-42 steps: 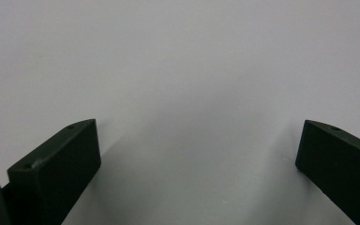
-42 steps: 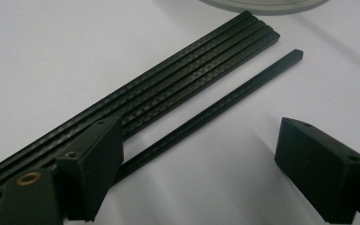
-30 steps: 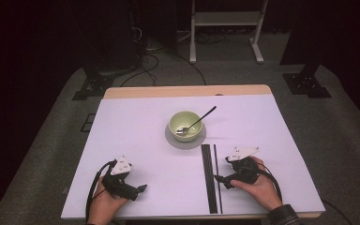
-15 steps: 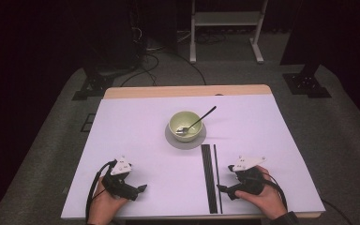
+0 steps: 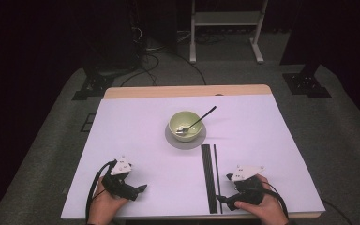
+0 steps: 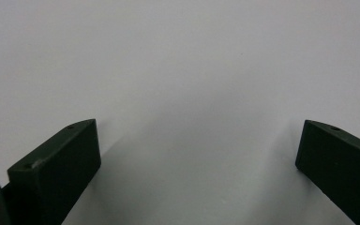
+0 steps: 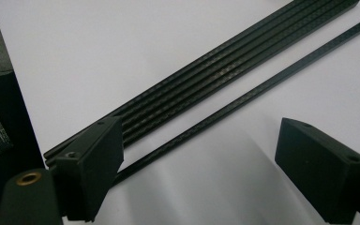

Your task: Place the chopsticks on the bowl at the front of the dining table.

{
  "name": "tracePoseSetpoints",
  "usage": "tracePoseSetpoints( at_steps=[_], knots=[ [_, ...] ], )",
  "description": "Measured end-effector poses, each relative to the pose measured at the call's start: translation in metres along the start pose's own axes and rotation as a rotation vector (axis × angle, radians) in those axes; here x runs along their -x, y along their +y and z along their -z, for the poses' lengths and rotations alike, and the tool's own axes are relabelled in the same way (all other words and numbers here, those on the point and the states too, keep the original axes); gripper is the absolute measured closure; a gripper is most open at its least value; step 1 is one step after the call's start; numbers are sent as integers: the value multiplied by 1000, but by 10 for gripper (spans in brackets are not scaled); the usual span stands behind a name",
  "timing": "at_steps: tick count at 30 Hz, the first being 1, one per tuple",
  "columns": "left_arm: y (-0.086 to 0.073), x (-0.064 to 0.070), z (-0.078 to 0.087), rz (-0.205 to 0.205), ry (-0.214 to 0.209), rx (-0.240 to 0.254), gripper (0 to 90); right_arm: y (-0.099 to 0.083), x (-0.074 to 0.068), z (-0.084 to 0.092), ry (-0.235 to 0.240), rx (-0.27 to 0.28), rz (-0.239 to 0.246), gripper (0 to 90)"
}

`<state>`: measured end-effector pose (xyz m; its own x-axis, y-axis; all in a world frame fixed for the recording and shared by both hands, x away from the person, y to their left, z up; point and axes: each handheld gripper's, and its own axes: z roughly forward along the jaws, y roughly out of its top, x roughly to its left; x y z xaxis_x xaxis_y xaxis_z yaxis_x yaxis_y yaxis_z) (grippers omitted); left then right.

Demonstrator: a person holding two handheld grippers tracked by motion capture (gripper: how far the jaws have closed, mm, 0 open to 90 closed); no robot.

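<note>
High view: right hand-held gripper [image 5: 221, 200], jaws wide, at six o'clock beside black rods [image 5: 209, 178]; left hand-held gripper [image 5: 142, 189] wide.

Green bowl [image 5: 184, 125] with spoon [image 5: 197, 121] on grey saucer [image 5: 185, 140]; white table [image 5: 145, 136]

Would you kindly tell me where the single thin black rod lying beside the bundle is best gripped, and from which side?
Probably at its near end, from above. The single rod lies flat, with a gap separating it from the bundle, so one jaw can drop into that gap. The right tongs already stand open astride that end.
</note>
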<state>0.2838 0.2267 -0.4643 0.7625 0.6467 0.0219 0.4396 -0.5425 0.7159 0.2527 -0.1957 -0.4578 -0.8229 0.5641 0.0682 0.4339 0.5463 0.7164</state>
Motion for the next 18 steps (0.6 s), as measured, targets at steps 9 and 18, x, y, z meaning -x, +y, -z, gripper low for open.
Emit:
tracePoseSetpoints(
  at_steps=[9, 18],
  knots=[
    [0, 0, 0, 0, 0, 0, 0, 0, -5, -5, -36, -33, 52, 142],
    [0, 0, 0, 0, 0, 0, 0, -2, -2, -3, -49, -40, 51, 141]
  ],
)
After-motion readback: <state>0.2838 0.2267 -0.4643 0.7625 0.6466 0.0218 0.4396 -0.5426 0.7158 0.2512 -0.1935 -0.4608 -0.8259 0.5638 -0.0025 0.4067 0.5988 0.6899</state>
